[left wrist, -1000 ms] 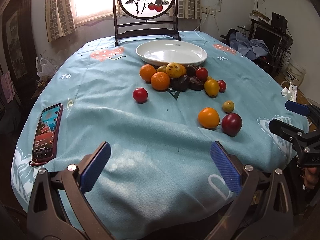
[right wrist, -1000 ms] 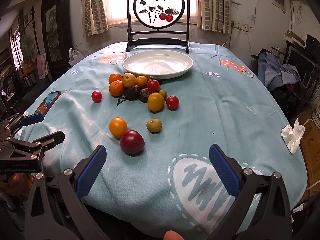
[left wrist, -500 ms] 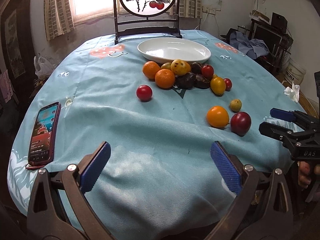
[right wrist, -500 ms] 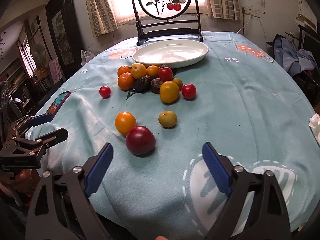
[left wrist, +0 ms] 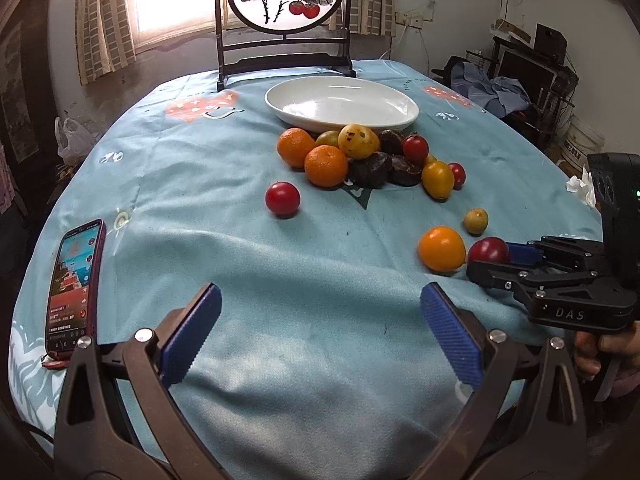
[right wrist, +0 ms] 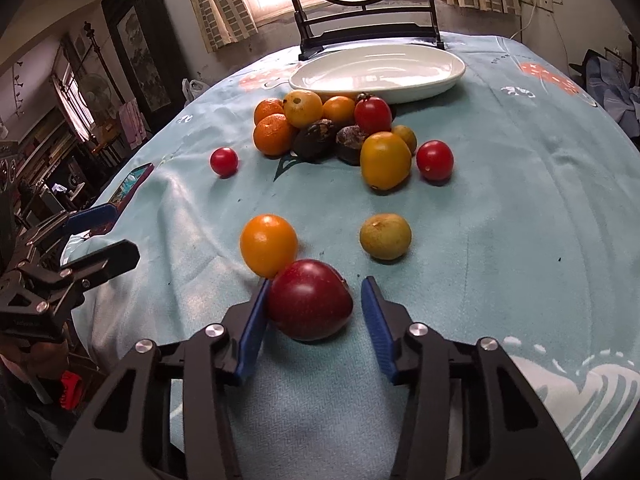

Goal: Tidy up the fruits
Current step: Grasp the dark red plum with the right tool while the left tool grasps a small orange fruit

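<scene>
The desk [left wrist: 240,208], covered in a pale blue cloth, was pictured with the sorting of the fruit barely begun. The white dish [right wrist: 378,70] at the far side was seen to be empty, and every fruit was found lying on the cloth. A heap of oranges [right wrist: 274,134], dark fruits and small tomatoes was left just in front of the dish, with one tomato [left wrist: 282,198] apart to the left. Nearer the edge, a dark red plum [right wrist: 310,300] was caught between the closing jaws of the right gripper [right wrist: 312,320]; the left pad was seen against its skin, while a gap was left at the right pad, so no firm hold had been made. An orange [right wrist: 269,245] was touching the plum, and a small greenish fruit [right wrist: 385,236] lay near. The left gripper [left wrist: 320,336] was held with its jaws wide and nothing between them. By this view, all the fruit remained to be moved, presumably to the dish.
</scene>
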A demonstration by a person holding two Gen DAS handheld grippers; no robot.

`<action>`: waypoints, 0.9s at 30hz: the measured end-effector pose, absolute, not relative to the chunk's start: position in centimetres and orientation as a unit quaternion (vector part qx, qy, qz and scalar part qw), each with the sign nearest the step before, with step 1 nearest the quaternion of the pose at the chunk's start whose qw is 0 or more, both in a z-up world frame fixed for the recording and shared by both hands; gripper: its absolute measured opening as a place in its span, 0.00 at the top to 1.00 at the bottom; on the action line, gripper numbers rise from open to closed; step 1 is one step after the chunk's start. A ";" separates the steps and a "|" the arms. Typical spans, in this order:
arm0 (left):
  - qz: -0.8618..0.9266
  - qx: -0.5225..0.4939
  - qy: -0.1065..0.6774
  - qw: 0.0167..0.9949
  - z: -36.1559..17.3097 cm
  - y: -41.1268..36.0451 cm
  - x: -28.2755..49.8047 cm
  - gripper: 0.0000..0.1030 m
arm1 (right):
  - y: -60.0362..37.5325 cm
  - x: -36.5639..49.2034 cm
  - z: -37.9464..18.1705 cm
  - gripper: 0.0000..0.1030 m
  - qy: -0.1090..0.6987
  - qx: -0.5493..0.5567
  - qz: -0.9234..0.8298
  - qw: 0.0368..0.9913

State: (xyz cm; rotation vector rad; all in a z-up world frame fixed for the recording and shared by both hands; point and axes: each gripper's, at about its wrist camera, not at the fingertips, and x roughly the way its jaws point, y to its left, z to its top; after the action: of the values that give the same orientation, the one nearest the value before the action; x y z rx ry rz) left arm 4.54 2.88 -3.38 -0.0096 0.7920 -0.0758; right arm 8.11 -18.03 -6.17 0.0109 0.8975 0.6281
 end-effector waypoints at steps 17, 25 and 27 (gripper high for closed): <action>-0.163 0.041 0.414 0.895 -4.9 -6.1 9.9 0.45 | -24.9 8.3 -5.0 0.61 0.406 0.089 0.265 0.870; -0.161 0.041 0.440 0.883 -6.6 -6.3 11.0 0.57 | -25.6 8.7 -5.4 0.61 0.411 0.103 0.269 0.865; -0.163 0.038 0.439 0.883 -6.6 -6.2 11.1 0.58 | -25.6 8.8 -5.4 0.61 0.411 0.103 0.269 0.865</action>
State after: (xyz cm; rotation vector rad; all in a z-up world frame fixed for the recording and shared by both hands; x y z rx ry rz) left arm 11.14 -6.21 -6.63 0.0792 0.9147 -0.3404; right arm 8.77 -25.62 -5.44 0.2159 0.8600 0.5625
